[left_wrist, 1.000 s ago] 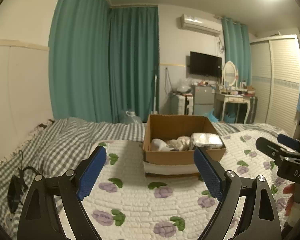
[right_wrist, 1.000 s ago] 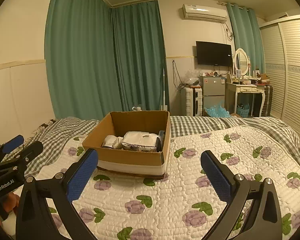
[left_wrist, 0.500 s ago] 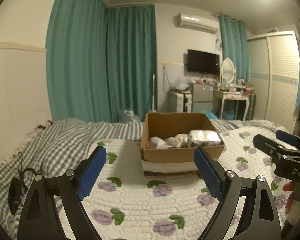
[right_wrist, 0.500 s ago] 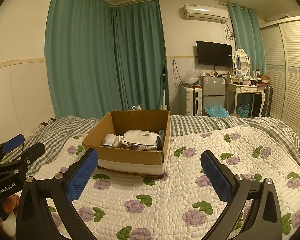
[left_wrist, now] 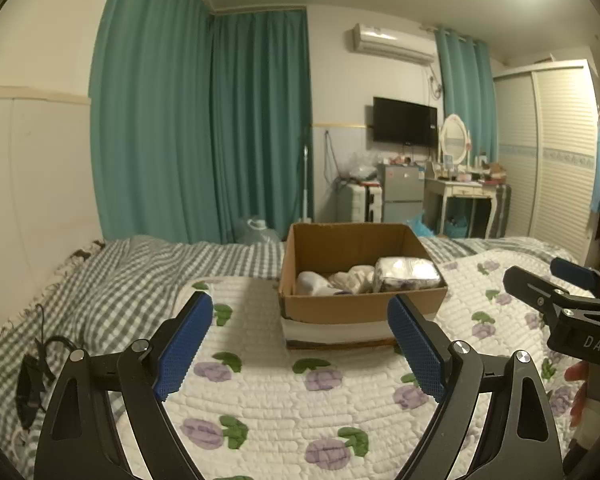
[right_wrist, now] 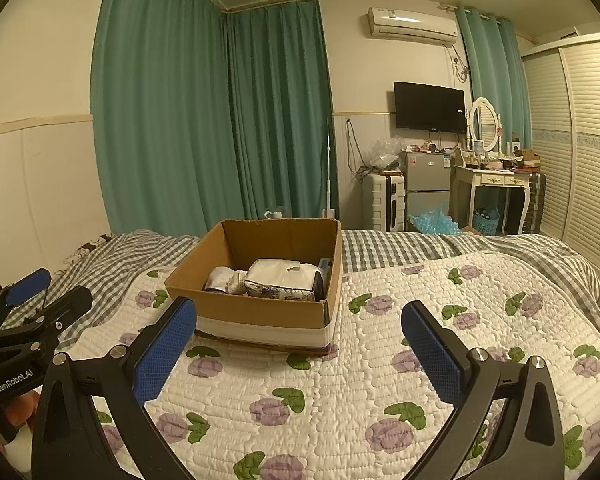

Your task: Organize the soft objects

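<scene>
An open brown cardboard box (left_wrist: 362,276) (right_wrist: 260,280) sits on the bed. Inside it are soft things. There is a puffy white pack in clear plastic wrap (left_wrist: 406,274) (right_wrist: 282,280) on the right side of the box. Next to it lies a crumpled cream cloth (left_wrist: 352,280) (right_wrist: 236,280), and a rolled white thing (left_wrist: 312,282) (right_wrist: 216,278) lies at the left end. They touch each other. A small blue thing peeks up by the right wall of the box in the right wrist view, but it is too hidden to tell what it is.

The box rests on a white quilt with purple flowers and green leaves (left_wrist: 300,404) (right_wrist: 380,380). Under the quilt is a grey and white checked blanket (left_wrist: 112,280) (right_wrist: 400,248). A black cord (left_wrist: 36,364) lies on the blanket at the left.

The left gripper (left_wrist: 300,344) is wide open and holds nothing. The right gripper (right_wrist: 300,346) is wide open too, with nothing in it. Both hang over the quilt, near the box but not touching it.

Behind the bed hang long teal curtains (left_wrist: 204,128) (right_wrist: 212,120). A white air conditioner (left_wrist: 392,44) (right_wrist: 412,22) is high on the wall, above a black flat television (left_wrist: 404,121) (right_wrist: 430,107). Below stand a small grey fridge (left_wrist: 402,194) (right_wrist: 426,184) and a white dressing table with an oval mirror (left_wrist: 456,176) (right_wrist: 492,168). A cream slatted wardrobe (left_wrist: 556,152) (right_wrist: 580,132) is at the right.
</scene>
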Demonstrator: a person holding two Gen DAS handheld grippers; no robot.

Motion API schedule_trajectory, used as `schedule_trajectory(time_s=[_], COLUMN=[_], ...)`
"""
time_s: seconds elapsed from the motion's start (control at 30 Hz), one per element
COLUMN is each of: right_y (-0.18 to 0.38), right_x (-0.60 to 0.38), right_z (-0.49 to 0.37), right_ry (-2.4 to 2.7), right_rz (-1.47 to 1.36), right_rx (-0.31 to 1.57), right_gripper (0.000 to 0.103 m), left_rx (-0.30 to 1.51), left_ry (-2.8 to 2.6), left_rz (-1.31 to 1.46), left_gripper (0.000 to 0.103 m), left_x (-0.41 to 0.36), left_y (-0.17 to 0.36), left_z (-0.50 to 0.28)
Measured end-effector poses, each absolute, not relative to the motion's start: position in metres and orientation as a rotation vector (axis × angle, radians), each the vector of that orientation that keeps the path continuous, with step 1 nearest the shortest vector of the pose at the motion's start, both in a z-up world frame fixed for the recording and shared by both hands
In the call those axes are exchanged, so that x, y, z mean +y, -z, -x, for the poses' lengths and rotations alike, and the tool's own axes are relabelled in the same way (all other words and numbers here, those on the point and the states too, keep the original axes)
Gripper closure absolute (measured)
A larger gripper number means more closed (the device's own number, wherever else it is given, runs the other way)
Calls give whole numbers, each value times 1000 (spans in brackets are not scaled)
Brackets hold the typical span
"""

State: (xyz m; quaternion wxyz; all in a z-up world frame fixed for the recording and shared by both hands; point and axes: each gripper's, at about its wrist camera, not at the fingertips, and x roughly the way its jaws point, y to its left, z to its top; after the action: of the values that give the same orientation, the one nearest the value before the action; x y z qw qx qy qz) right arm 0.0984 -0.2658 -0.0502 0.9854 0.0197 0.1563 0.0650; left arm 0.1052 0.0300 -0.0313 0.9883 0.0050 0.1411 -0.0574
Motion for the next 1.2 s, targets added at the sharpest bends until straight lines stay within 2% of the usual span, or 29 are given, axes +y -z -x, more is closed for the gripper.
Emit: schedule_trajectory(time_s=[1.2], right_y=[55], right_x=[-273], right_z=[-100], right_ry=[-128], right_rz=[-36], right_rx=[332], right_gripper=[0], left_rx=[292], left_ry=[114], left_rz=[-15], left_gripper=[13], left_x=[30], left_y=[34], left_z=[-105])
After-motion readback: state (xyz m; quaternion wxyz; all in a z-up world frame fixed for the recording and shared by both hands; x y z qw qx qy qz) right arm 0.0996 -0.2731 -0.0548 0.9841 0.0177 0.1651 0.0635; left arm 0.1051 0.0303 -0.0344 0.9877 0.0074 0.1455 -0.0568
